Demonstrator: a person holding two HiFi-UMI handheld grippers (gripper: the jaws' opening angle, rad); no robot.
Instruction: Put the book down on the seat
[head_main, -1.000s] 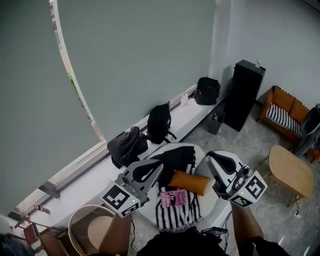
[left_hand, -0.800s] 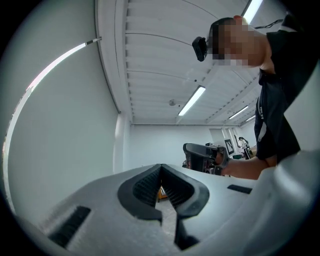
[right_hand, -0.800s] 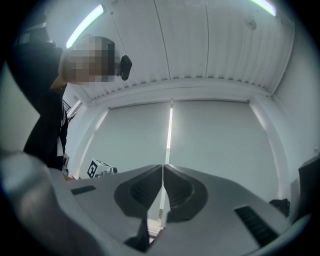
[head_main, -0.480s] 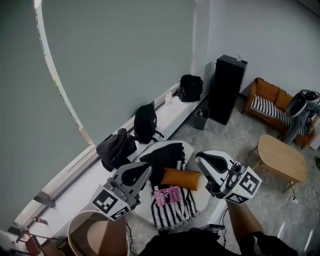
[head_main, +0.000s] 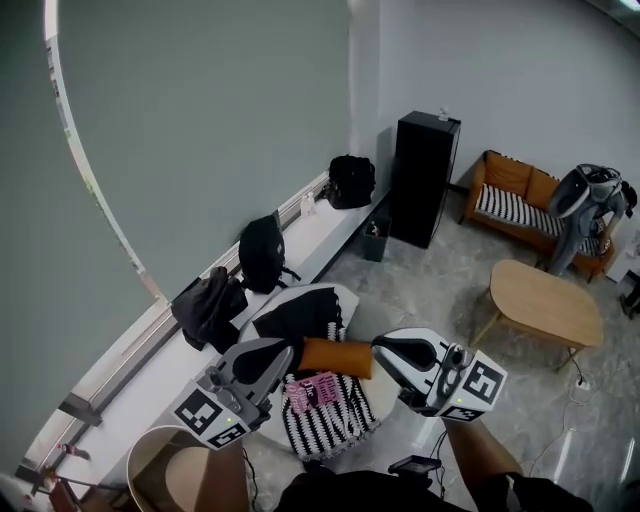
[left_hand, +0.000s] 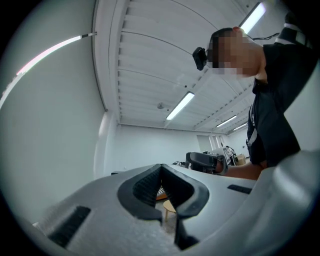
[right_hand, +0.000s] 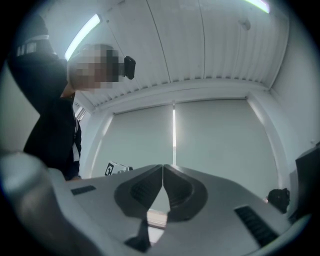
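Observation:
A pink book (head_main: 312, 388) lies flat on a black-and-white striped throw (head_main: 330, 420) spread over the round white seat (head_main: 372, 322). No gripper touches it. An orange cushion (head_main: 335, 356) and a black garment (head_main: 300, 315) lie just behind the book. My left gripper (head_main: 268, 352) hangs to the left of the book, shut and empty. To the book's right, my right gripper (head_main: 392, 346) is shut and empty too. In the left gripper view the left gripper (left_hand: 161, 167) has its pads together. The right gripper (right_hand: 163, 167) shows the same in the right gripper view.
Three black backpacks (head_main: 262, 252) (head_main: 208, 305) (head_main: 350, 180) sit on the window ledge behind the seat. A black cabinet (head_main: 424, 178), an orange sofa (head_main: 520, 195) and an oval wooden table (head_main: 545, 300) stand to the right. A round tub (head_main: 175, 470) is at the lower left.
The head view has swung to the right, so the room has slid left. Both grippers have drifted lower and left in the picture, still shut. The book lies as before.

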